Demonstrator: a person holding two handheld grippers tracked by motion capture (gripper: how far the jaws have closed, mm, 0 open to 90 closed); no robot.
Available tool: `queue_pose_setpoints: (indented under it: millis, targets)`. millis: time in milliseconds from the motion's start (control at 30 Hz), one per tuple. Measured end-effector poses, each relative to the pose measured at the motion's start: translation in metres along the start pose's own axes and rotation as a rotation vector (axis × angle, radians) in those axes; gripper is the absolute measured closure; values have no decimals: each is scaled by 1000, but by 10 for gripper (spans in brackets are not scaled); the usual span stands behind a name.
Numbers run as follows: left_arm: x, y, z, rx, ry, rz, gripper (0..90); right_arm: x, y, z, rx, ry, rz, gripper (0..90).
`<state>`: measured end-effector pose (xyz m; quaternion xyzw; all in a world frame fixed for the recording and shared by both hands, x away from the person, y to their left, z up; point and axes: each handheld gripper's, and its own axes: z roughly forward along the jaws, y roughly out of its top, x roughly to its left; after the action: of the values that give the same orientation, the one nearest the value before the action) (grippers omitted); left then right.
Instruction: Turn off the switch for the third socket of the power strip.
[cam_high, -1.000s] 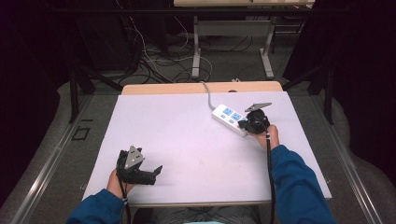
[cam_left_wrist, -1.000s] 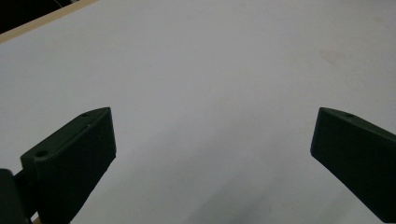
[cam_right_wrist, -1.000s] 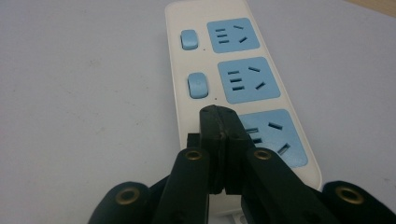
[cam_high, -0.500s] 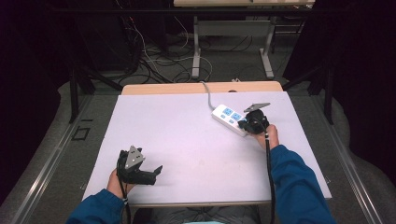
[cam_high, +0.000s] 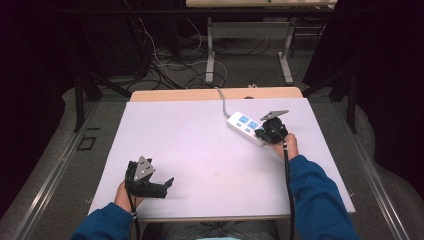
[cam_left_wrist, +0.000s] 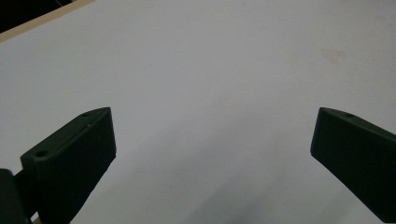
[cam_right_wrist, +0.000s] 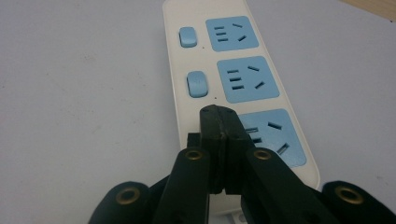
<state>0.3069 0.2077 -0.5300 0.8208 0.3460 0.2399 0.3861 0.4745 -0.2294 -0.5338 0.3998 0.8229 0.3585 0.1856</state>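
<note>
The power strip (cam_right_wrist: 238, 88) I am working on is a long cream-white bar with three pale blue socket plates in a row, and beside the two farther plates sits a small blue rocker switch (cam_right_wrist: 196, 83) each. The spot where a third switch would sit is hidden behind my closed jaws, so I cannot tell whether there is one. The strip lies flat on the right half of the white table (cam_high: 200, 145), toward the far edge and set at a slant, and its grey cord (cam_high: 223, 101) runs off the far end and over the back of the table.

My right gripper (cam_right_wrist: 219, 122) has its jaws pressed flat together with nothing between them. The tip is down on the near end of the strip, just beside the nearest blue plate — whether it truly presses the surface or hangs a hair above, I cannot tell. Nothing else lies near the strip.

My left gripper (cam_left_wrist: 212, 140) is well apart from all this, at the near left corner of the table, jaws spread wide over bare white surface. Past the far edge a strip of pale wood (cam_high: 215, 94) shows, and beyond it — on the dark floor — a tangle of cables (cam_high: 165, 70) and the grey legs of another table (cam_high: 210, 55).
</note>
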Motion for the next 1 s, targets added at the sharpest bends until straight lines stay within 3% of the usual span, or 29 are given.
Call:
queue_pose_setpoints:
  millis: [1000]
  targets:
    - [0,0,0,7,2,7,1,1,0,1,4,-2,8,900]
